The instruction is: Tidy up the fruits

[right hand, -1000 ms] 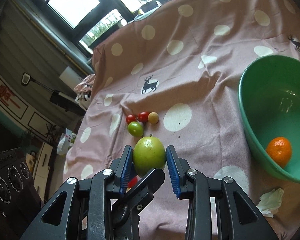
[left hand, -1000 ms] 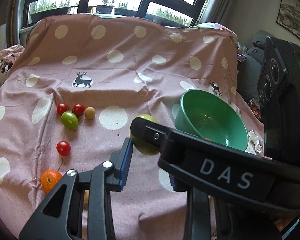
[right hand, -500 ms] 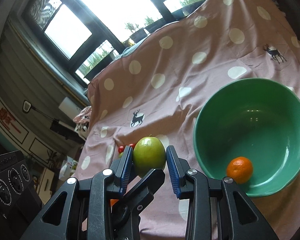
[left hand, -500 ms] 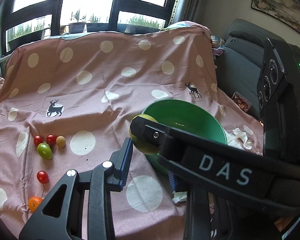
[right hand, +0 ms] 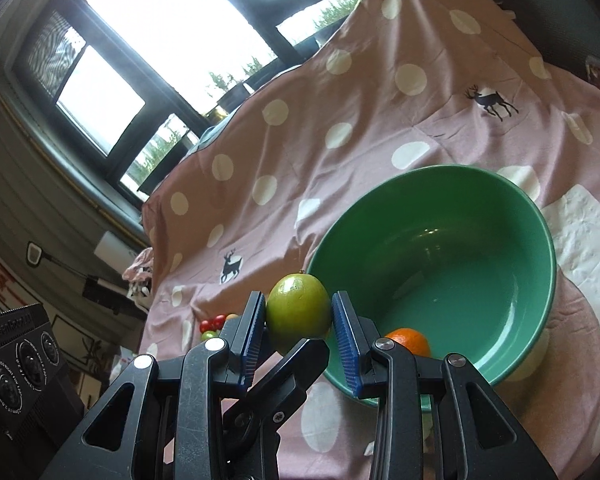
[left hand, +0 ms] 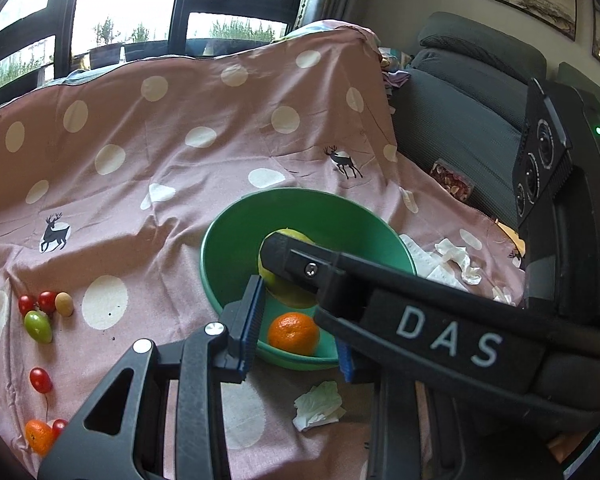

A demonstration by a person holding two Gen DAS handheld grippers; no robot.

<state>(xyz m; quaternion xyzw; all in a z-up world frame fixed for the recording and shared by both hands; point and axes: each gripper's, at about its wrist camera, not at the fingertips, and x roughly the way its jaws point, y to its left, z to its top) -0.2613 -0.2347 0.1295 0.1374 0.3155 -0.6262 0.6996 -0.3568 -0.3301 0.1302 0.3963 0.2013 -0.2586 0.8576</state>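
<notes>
My right gripper (right hand: pixel 298 304) is shut on a round green fruit (right hand: pixel 298 308), its blue pads pressing both sides. It hangs by the near left rim of the green bowl (right hand: pixel 460 280). In the left wrist view the green fruit (left hand: pixel 284 288) shows over the bowl (left hand: pixel 236 256), behind the right gripper's black arm. One orange (left hand: pixel 294 332) lies in the bowl. My left gripper (left hand: pixel 298 312) hovers just before the bowl, its jaws a little apart with nothing between them. Small red, green and tan fruits (left hand: pixel 40 312) and another orange (left hand: pixel 38 436) lie on the pink spotted cloth at the left.
A crumpled tissue (left hand: pixel 320 404) lies in front of the bowl, and white paper towels (right hand: pixel 580 232) lie to its right. A grey sofa (left hand: pixel 460 120) stands beyond the cloth's right edge. Windows run along the back.
Both grippers have swung right, away from the loose fruits and over to the bowl. The green fruit stays in the right gripper. The left jaws look unchanged.
</notes>
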